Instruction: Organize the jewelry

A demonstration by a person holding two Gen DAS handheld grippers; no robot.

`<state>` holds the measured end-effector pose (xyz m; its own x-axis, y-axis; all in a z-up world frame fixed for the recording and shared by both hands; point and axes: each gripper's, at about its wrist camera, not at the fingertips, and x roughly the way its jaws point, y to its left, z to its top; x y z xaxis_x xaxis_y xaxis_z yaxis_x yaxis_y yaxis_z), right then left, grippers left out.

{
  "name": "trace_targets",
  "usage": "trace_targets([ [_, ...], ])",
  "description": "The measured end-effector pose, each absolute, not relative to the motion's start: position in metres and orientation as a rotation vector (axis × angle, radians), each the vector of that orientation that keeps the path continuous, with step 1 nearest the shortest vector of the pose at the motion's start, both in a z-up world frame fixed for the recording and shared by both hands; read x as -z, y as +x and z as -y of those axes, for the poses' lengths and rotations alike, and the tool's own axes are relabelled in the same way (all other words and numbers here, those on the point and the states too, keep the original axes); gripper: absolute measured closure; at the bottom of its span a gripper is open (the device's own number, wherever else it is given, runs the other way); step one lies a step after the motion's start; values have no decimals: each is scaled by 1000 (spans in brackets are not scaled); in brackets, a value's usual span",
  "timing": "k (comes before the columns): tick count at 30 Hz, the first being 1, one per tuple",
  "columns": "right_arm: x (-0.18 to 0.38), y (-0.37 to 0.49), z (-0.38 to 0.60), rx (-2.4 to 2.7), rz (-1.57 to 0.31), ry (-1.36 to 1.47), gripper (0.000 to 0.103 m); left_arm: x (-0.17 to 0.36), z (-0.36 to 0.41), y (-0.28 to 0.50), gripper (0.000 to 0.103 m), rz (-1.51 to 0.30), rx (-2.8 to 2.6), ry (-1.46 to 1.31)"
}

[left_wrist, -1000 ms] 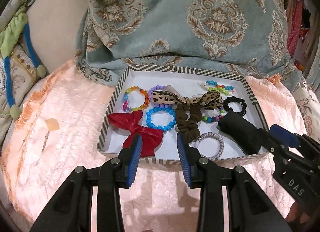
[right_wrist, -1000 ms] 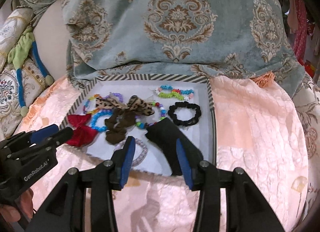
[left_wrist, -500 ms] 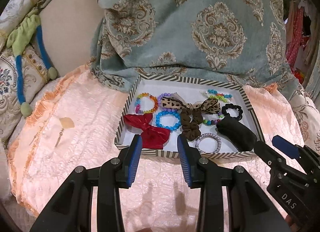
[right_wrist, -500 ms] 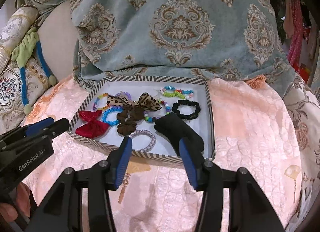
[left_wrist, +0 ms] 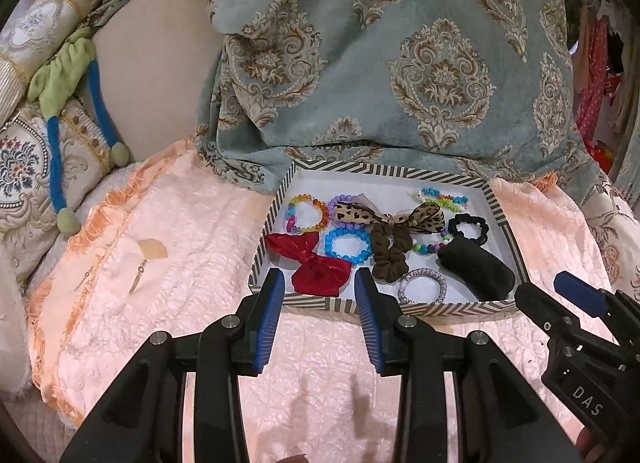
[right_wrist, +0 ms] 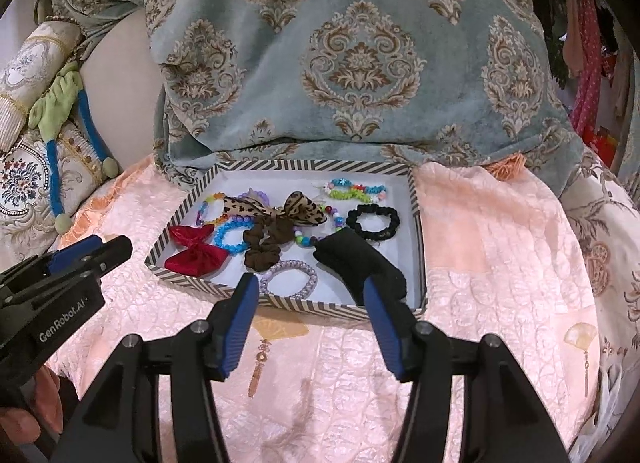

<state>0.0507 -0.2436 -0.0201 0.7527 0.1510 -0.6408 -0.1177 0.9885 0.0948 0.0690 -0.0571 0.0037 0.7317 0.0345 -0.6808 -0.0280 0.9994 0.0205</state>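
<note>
A striped-rim tray (left_wrist: 384, 306) (right_wrist: 304, 305) lies on the pink bedspread. It holds a red velvet bow (left_wrist: 316, 267) (right_wrist: 194, 253), a blue bead bracelet (left_wrist: 347, 244), a rainbow bracelet (left_wrist: 306, 213), a leopard bow (left_wrist: 390, 217) (right_wrist: 276, 209), a brown scrunchie (left_wrist: 388, 255), a black scrunchie (left_wrist: 468, 227) (right_wrist: 372, 221), a clear spiral hair tie (left_wrist: 422, 285) (right_wrist: 288, 279), a black roll (left_wrist: 476, 269) (right_wrist: 358, 259) and green bead pieces (left_wrist: 442, 197). My left gripper (left_wrist: 318, 305) is open and empty, just short of the tray's near rim. My right gripper (right_wrist: 306, 309) is open and empty, also at the near rim.
A teal damask cushion (left_wrist: 400, 55) leans behind the tray. An embroidered pillow (left_wrist: 28, 167) with a green and blue fabric tie (left_wrist: 68, 75) lies at the left. Hanging clothes (left_wrist: 596, 63) show at the far right. Pink bedspread (left_wrist: 168, 247) surrounds the tray.
Both grippers have drawn back from the tray toward me, so the tray looks smaller and farther. Both stay open and empty; the tray's contents have not moved.
</note>
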Motion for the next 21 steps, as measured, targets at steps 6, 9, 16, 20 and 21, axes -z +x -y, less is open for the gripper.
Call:
trace_targets([
  [6,21,50,241,-152,-707,40,46,-4,57,67,83,-748,-39,14],
  [9,22,51,241,-152,-715,45,46,-5,55,66,83,-745,-39,13],
  [16,23,51,241,-151,-720,42,46,-5,55,65,83,-745,-37,21],
  [20,24,53,240,-152,-725,40,45,-5,55,67,83,-750,-38,23],
  [21,24,53,240,-153,-726,41,45,-4,55,67,83,-750,-40,26],
])
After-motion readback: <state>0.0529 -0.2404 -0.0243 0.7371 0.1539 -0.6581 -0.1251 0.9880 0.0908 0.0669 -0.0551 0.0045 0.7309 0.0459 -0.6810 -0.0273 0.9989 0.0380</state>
